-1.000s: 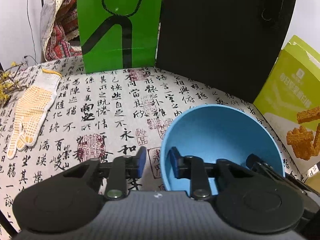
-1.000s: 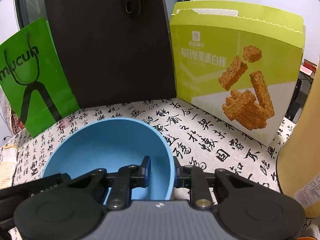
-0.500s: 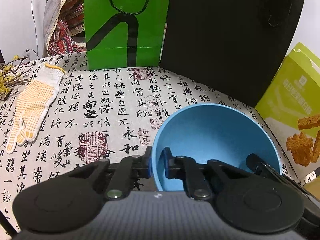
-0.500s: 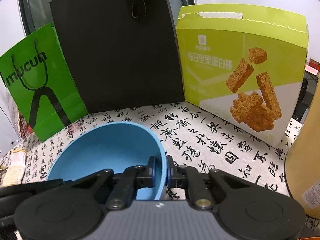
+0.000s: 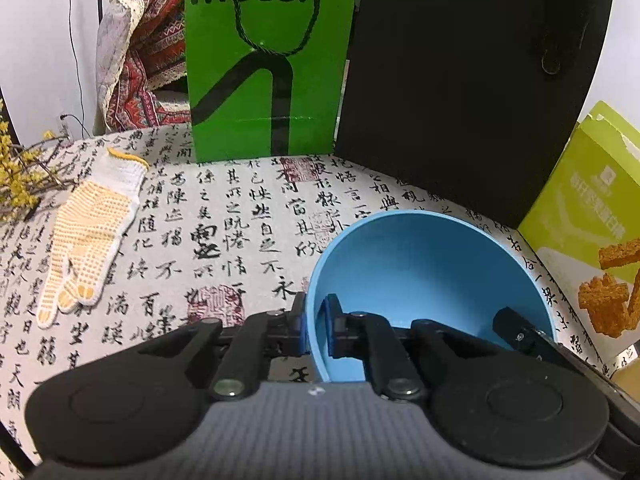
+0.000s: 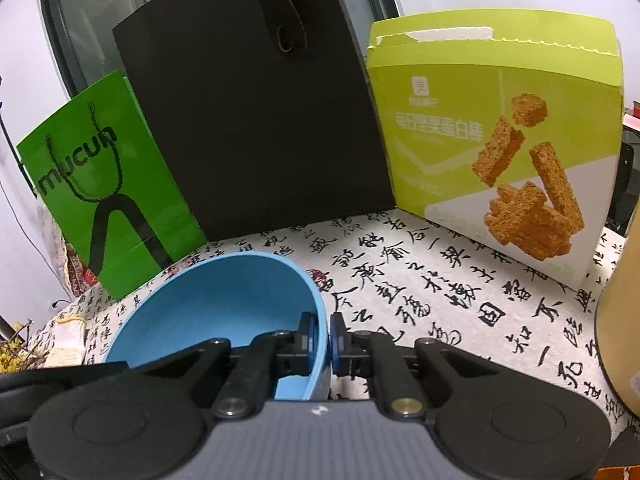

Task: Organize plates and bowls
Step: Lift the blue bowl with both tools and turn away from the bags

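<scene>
Looks like a home room, table set up ad hoc. Tablecloth (image 5: 240, 216) printed with black calligraphy and red seals. Green paper shopping bag (image 5: 268, 60), black bag (image 6: 256, 120) and lime snack-bar box (image 6: 496, 152) stand along the back. Knit work glove (image 5: 88, 232) and dried yellow sprigs (image 5: 20, 176) at the edge. Patterned textile (image 5: 148, 56) draped behind, possibly over a chair. Dark window (image 6: 92, 32) beyond.

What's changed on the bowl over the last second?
Both grippers closed onto the blue bowl: left gripper pinches the left rim, right gripper the right rim, one finger inside, one outside. Both views shifted. Work glove, bags and snack box unmoved.
</scene>
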A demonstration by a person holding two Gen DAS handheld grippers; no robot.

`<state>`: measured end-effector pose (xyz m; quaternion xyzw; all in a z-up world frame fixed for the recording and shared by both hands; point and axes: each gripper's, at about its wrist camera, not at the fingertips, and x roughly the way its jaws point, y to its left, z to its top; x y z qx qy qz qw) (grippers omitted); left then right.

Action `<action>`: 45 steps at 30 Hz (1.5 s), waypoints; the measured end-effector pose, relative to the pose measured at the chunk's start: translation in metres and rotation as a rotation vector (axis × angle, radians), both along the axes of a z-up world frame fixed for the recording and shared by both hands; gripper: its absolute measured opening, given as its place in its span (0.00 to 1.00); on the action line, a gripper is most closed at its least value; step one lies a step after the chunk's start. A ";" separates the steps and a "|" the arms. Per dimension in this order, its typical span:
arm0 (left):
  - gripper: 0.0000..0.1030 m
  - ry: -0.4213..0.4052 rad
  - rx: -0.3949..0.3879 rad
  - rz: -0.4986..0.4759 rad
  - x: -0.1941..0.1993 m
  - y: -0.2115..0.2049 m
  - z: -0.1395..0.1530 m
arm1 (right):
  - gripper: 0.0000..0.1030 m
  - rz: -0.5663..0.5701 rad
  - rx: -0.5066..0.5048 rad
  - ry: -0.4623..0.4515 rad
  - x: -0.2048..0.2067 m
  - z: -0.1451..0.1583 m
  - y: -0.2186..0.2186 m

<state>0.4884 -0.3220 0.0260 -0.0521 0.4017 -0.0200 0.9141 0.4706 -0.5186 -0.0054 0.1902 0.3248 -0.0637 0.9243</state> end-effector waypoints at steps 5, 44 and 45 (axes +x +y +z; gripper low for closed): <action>0.08 0.006 0.010 0.008 0.003 0.012 0.007 | 0.07 0.036 -0.014 -0.027 0.001 0.003 0.011; 0.07 -0.115 0.047 0.070 -0.037 0.104 0.042 | 0.08 0.188 0.146 -0.110 -0.006 0.025 0.082; 0.07 -0.116 0.043 0.067 -0.039 0.105 0.043 | 0.08 0.186 0.133 -0.118 -0.009 0.028 0.084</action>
